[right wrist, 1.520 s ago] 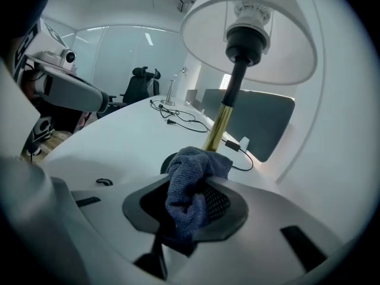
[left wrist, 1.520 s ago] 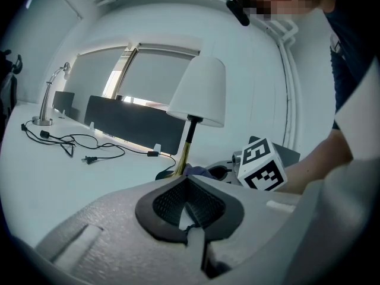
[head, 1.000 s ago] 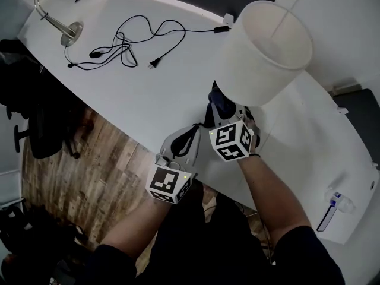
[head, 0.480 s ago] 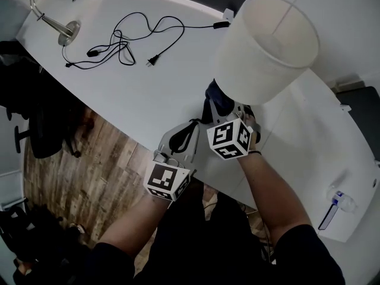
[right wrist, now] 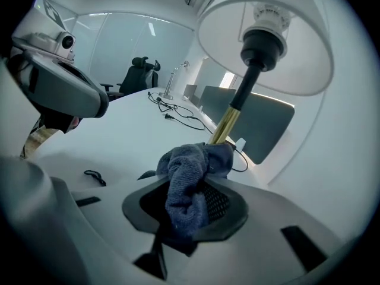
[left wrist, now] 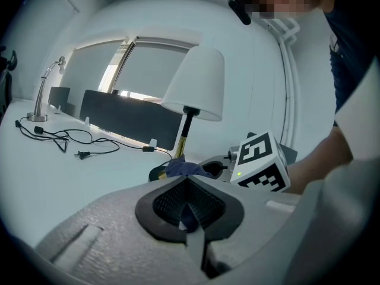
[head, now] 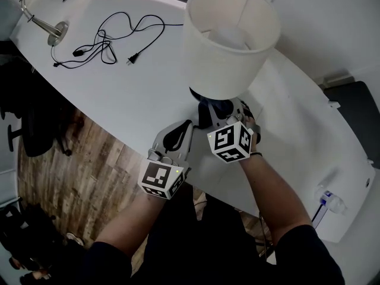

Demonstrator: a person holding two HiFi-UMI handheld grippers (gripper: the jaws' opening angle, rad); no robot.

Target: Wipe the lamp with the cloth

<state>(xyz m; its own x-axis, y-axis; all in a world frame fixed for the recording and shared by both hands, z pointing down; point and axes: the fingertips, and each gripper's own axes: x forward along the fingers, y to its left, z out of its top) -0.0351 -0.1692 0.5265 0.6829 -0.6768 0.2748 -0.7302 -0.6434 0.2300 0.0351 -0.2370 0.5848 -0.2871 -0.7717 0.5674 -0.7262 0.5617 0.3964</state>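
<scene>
Right hand-held gripper (right wrist: 185,209): clamping tight on the blue cloth (right wrist: 190,171), pressing its bunched end against the foot of the brass stem (right wrist: 228,123).
Left hand-held gripper (left wrist: 189,209): holding jaws together on nothing, hanging at the counter's near edge, just left of the right hand-held gripper.
Lamp (head: 231,37): standing on the counter (head: 136,94) close to its near edge, white shade (left wrist: 196,82) overhanging the dark base (left wrist: 159,172).
Edges: near edge running diagonally beneath both grippers, wooden floor (head: 77,159) lying beyond it on the left.
Open room: bare white surface stretching from the base to the black cable (head: 113,37) and the chrome desk lamp (head: 41,22), both well apart at the far left end; more bare surface running off to the right.
Change from half a second ago: shade and cable showing further left in the head view, shade interior opening more to the camera; both grippers keeping their places by the base, cloth remaining at the stem.
</scene>
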